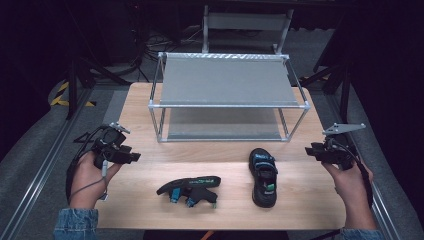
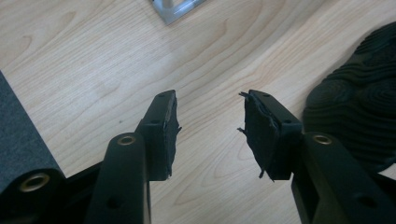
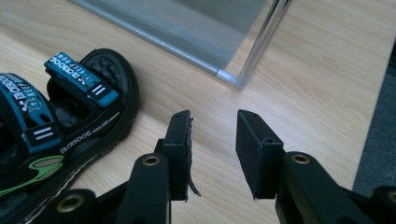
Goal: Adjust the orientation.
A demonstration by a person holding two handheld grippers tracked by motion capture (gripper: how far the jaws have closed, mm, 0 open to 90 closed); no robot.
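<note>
The desk (image 1: 150,170) was pale wood with a plain grain, standing on grey carpet in a dark room with cables and metal frame legs behind it. A metal rack (image 1: 227,80) with two grey shelves stood at the desk's far edge, about midway along it. One black sandal (image 1: 263,176) with blue straps sat upright toward the near right corner, and a second sandal (image 1: 190,189) lay tipped on its side near the middle of the near edge. The left claw (image 1: 131,157) hung over the left edge, spread with nothing between its jaws, the tipped sandal's sole (image 2: 359,116) just beside it. The right claw (image 1: 312,150) hung over the right edge, also spread and empty, near the upright sandal.
</note>
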